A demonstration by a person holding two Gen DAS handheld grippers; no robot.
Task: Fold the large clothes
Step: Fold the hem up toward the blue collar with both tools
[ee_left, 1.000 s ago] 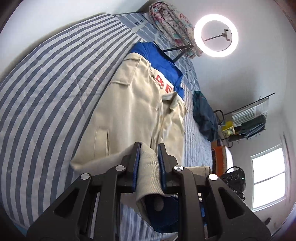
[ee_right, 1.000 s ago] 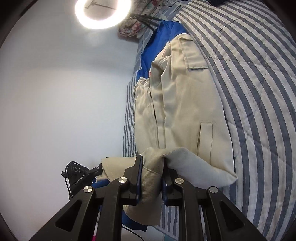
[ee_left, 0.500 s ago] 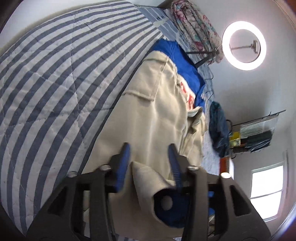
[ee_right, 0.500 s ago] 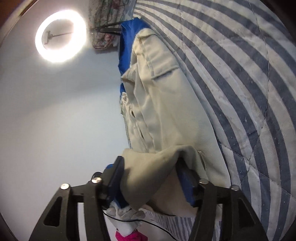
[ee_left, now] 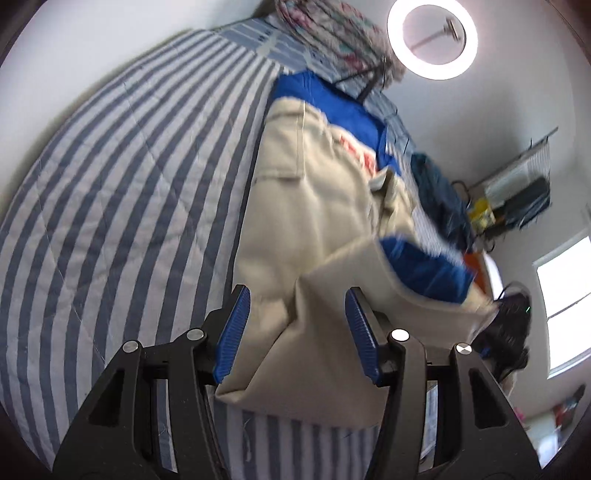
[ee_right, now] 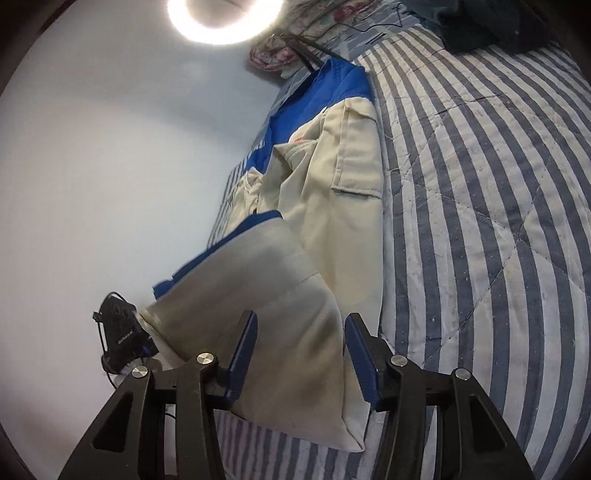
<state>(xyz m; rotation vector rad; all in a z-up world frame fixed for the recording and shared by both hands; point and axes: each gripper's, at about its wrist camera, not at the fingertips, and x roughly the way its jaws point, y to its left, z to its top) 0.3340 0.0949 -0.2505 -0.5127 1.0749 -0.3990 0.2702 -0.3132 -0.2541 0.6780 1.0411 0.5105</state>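
A cream and blue jacket lies lengthwise on the blue-striped bed cover. Its lower part is folded up over the body, and the blue lining shows at the folded edge. My left gripper hovers over this fold with its jaws opening. Cream cloth lies between the blue pads, which do not press on it. My right gripper is over the fold's other corner with its jaws closing. Cloth lies between them too, unpinched.
A lit ring light stands past the bed's far end, beside a floral cloth. A dark garment lies on the bed. A black camera, a rack and a window are off the bed's edge.
Both grippers were shut on the cream hem one second ago. Their jaws have since spread and let it go, and the hem has dropped onto the jacket as a fold. Both views have rolled.
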